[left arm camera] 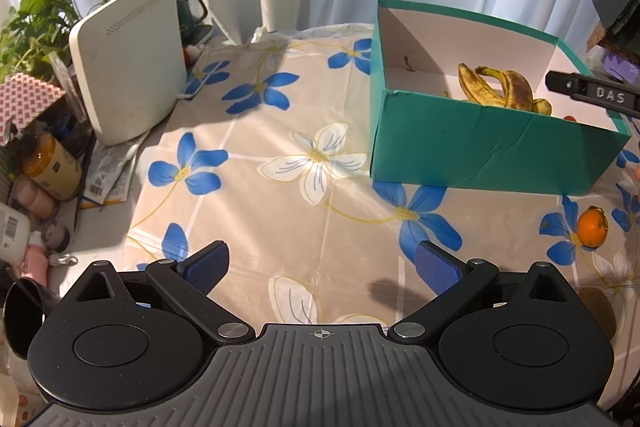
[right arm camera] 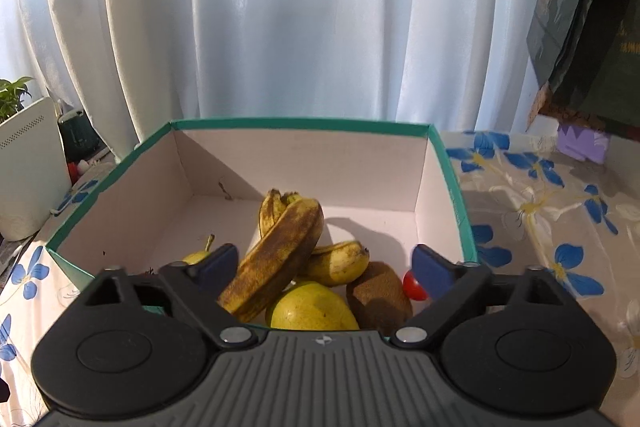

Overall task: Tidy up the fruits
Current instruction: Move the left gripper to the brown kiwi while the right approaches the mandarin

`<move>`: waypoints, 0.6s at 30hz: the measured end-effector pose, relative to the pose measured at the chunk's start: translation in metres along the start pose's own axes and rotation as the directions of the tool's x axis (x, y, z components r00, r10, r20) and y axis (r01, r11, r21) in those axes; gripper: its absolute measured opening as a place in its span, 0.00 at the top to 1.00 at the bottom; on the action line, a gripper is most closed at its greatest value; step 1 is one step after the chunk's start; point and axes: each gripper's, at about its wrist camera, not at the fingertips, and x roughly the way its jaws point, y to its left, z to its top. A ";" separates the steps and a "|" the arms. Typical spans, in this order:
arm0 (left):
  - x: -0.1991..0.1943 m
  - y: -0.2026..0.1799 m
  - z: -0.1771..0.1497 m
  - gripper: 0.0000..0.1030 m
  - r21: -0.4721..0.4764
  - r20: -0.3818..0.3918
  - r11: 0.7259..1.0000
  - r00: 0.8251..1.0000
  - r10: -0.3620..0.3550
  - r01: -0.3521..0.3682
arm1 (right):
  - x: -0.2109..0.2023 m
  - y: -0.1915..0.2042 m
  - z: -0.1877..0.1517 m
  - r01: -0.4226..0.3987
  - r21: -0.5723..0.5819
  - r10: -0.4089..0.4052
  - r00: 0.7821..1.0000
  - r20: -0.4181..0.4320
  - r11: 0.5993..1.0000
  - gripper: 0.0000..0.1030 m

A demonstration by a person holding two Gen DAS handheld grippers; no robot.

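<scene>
One teal box point(right arm camera: 452, 183) sits on the flowered tablecloth point(left arm camera: 280, 131), and everything else is best placed against it. Inside it I count one bunch of bananas point(right arm camera: 280, 247) — three fingers as far as I can tell, yellow and heavily freckled brown, the stems pointing toward the box's far wall. In front of the bananas, against the near wall, lie one yellow-green pear point(right arm camera: 312, 311), one brown fuzzy kiwi point(right arm camera: 380, 295) and one small red tomato point(right arm camera: 414, 287). A second pear point(right arm camera: 198, 255) shows only its stem and a sliver of skin at the near-left inside corner, behind a blue pad.

Outside the box, near its front right corner, one orange point(left arm camera: 593, 227) rests on the cloth, and a brownish round thing point(left arm camera: 596, 311) lies nearer still, cut off by the gripper body; I cannot say what it is.

The right gripper point(right arm camera: 324, 267) hangs over the near wall of the box with its jaws spread wide, nothing pressed between the pads; the fruit lies below and beyond them. From the left view only one black arm of it shows at the box's right end. The left gripper point(left arm camera: 322, 263) is well left and in front of the box, jaws apart over bare cloth, holding nothing.
</scene>
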 end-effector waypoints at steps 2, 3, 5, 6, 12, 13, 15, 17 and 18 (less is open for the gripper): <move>0.000 0.000 0.000 0.01 -0.002 0.001 1.000 1.000 -0.002 0.002 | -0.018 -0.005 0.005 -0.047 0.035 0.045 0.998 0.049 0.998 0.00; 0.000 0.000 0.000 0.01 -0.001 0.002 1.000 1.000 -0.003 0.003 | -0.028 -0.008 0.007 -0.059 0.070 0.054 0.996 0.067 0.996 0.00; 0.000 -0.001 0.000 0.01 0.004 0.004 1.000 1.000 -0.010 0.010 | -0.053 -0.018 0.006 -0.077 0.167 0.056 0.990 0.128 0.983 0.00; 0.000 -0.003 0.000 0.01 0.010 0.005 1.000 1.000 -0.016 0.016 | -0.066 -0.024 0.004 -0.080 0.224 0.043 0.985 0.165 0.971 0.00; -0.002 -0.034 -0.003 0.01 0.120 0.005 0.989 0.997 -0.083 0.082 | -0.137 -0.046 -0.035 -0.142 0.411 0.005 0.949 0.316 0.900 0.00; -0.002 -0.041 -0.003 0.01 0.143 0.005 0.985 0.995 -0.099 0.097 | -0.140 -0.045 -0.039 -0.119 0.412 -0.001 0.960 0.280 0.903 0.00; -0.005 -0.055 -0.004 0.01 0.190 0.015 0.973 0.991 -0.135 0.129 | -0.146 -0.046 -0.050 -0.091 0.422 -0.001 0.977 0.212 0.902 0.00; -0.009 -0.071 -0.006 0.01 0.242 0.028 0.956 0.984 -0.176 0.164 | -0.157 -0.050 -0.063 -0.072 0.467 -0.018 0.983 0.185 0.881 0.00; -0.010 -0.079 -0.007 0.01 0.270 0.034 0.946 0.980 -0.197 0.181 | -0.163 -0.052 -0.069 -0.067 0.490 -0.025 0.984 0.179 0.869 0.00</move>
